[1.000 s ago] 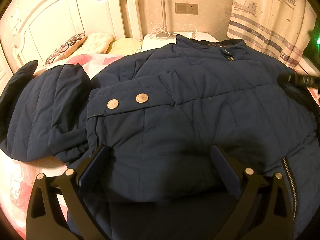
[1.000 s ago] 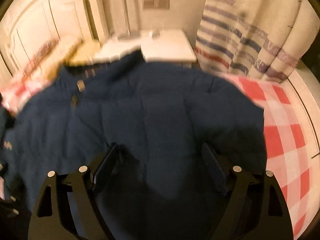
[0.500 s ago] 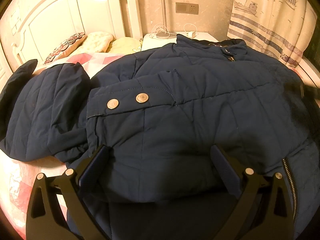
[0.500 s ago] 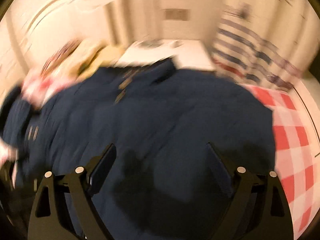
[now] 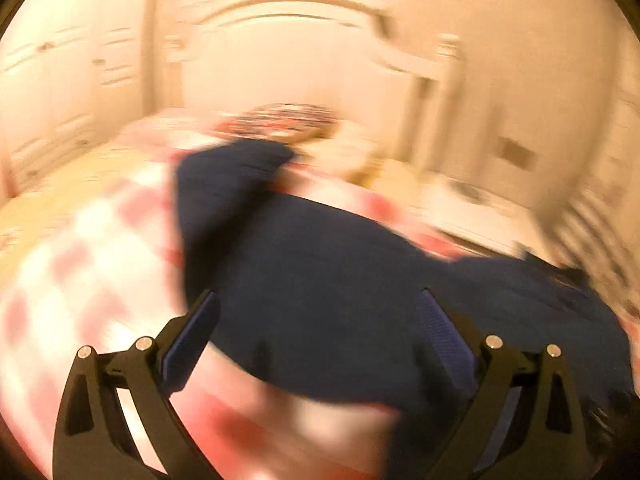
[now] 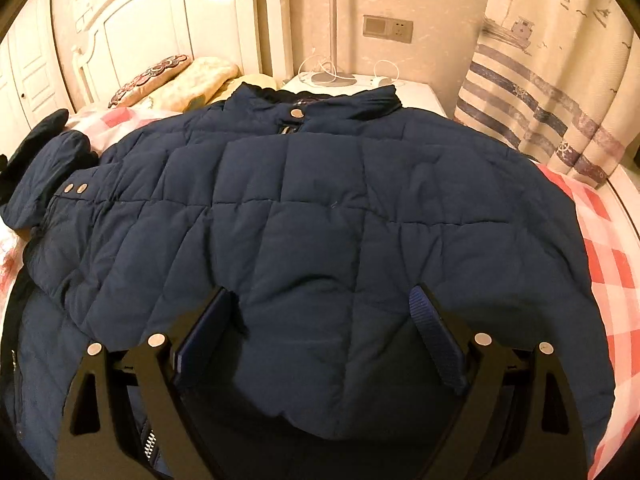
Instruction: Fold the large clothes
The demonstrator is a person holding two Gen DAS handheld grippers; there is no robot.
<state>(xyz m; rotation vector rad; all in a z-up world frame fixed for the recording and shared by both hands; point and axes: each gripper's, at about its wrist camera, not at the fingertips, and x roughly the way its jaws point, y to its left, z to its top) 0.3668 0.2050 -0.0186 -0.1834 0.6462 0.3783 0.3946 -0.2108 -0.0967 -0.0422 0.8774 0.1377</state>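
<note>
My navy quilted jacket (image 6: 320, 216) lies spread on the bed (image 6: 608, 240), over the red-and-white checked bedspread, with its collar (image 6: 316, 102) toward the nightstand (image 6: 400, 88) and its hem nearest me. My right gripper (image 6: 326, 336) hangs low over the lower body of the jacket with its jaws spread wide and nothing between them. The one sleeve (image 6: 44, 168) that this view shows lies bunched off the jacket's edge, toward the headboard (image 6: 168, 32), and its cuff with two snap buttons (image 6: 76, 188) rests on the body.

My left gripper (image 5: 320, 320) is blurred by motion; its jaws also stand apart and pinch nothing. Through the blur I see dark blue cloth running from just ahead of those jaws out toward the pillows (image 5: 288, 120), with checked bedspread (image 5: 80, 260) beside it. I take this for that same sleeve side, though I cannot make out the detail.

By my reckoning the folding is at an early stage. The jacket is laid out flat and closed at the collar, but the body shows no fold across it, and the sleeve is not laid neatly in. Left to do: bring the sleeves over the body, fold the sides, then double hem to collar.
</note>
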